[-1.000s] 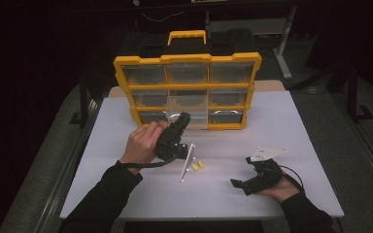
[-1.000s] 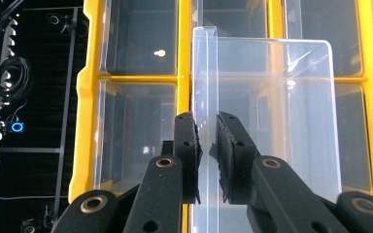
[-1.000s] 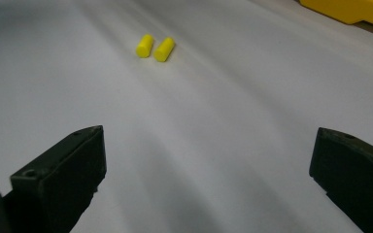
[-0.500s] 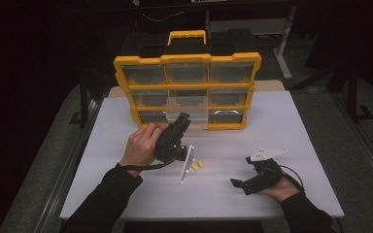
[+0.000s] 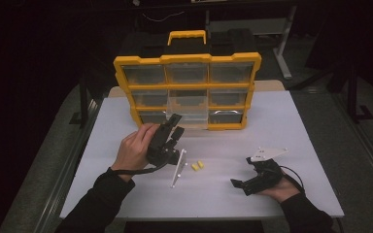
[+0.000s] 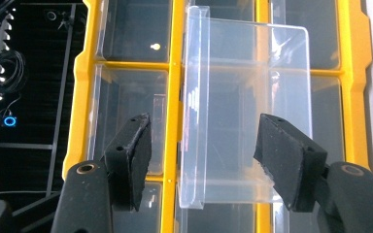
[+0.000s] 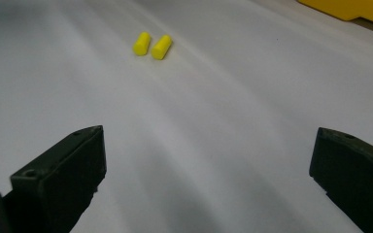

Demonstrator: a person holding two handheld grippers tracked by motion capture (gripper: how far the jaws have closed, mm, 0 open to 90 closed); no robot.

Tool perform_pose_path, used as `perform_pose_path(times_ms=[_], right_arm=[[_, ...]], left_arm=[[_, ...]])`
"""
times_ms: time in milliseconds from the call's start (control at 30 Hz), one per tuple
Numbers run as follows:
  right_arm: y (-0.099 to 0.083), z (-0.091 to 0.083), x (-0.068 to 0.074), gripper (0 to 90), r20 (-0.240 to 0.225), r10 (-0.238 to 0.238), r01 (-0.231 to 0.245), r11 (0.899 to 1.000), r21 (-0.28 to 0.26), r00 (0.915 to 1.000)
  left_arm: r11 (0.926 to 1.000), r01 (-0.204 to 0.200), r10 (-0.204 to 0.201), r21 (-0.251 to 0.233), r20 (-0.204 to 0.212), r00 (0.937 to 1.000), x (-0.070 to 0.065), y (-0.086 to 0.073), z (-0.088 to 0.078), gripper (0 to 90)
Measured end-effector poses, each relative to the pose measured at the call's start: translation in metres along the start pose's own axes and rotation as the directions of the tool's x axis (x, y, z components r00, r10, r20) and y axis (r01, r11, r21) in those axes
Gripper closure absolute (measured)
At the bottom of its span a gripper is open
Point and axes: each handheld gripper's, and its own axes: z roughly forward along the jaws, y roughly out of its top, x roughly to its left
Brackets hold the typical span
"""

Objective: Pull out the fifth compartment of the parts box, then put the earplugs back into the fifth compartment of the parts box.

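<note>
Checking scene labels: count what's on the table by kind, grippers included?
Yellow organizer case: 1
Clear drawer, pulled partway out of the case: 1
Yellow foam earplugs: 2
Handheld grippers: 2, left gripper and right gripper
Total: 6

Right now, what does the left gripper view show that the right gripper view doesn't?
Left gripper view: a clear drawer pulled out of the yellow box, between the jaws of the left gripper, which have just been opening and don't press it. Right gripper view: two small yellow pieces on the white table ahead of the right gripper, jaws open. Both: black jaws, some yellow box, some white table.
</note>
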Motion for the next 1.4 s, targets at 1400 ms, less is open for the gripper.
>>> perform_pose_path(times_ms=[1400], right_arm=[[0.000, 0.000, 0.001, 0.0, 0.004, -0.006, 0.006, 1.000, 0.000, 1.0000]], left_arm=[[0.9946, 0.077, -0.084, 0.069, 0.118, 0.9894, -0.052, -0.042, -0.035, 11.7]])
